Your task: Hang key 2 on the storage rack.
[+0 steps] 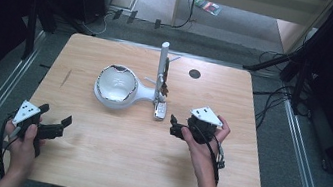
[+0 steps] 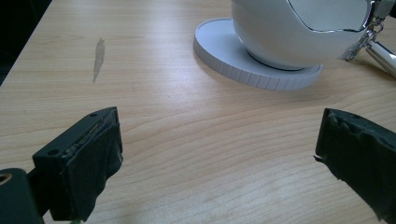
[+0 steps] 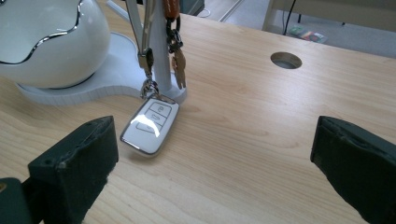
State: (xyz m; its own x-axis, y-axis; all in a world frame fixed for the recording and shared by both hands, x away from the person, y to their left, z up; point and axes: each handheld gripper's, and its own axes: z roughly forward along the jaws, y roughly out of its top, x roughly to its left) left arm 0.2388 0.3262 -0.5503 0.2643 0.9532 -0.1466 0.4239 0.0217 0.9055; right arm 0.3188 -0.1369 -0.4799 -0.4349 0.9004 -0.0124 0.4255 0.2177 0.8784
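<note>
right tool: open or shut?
Open. In the right gripper view its black pads stand wide apart with bare table between them; the key fob lies ahead, untouched.

Even overhead light; glare on key fob (image 3: 150,124); surroundings dark.

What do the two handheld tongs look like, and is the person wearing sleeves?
Both the left tongs and the right tongs are black, each topped by a grey three-cornered plate with small dark dots. Their jaws are blocky, with rough dark padding. A black cable trails from each. The forearms are bare, with no sleeves.
</note>
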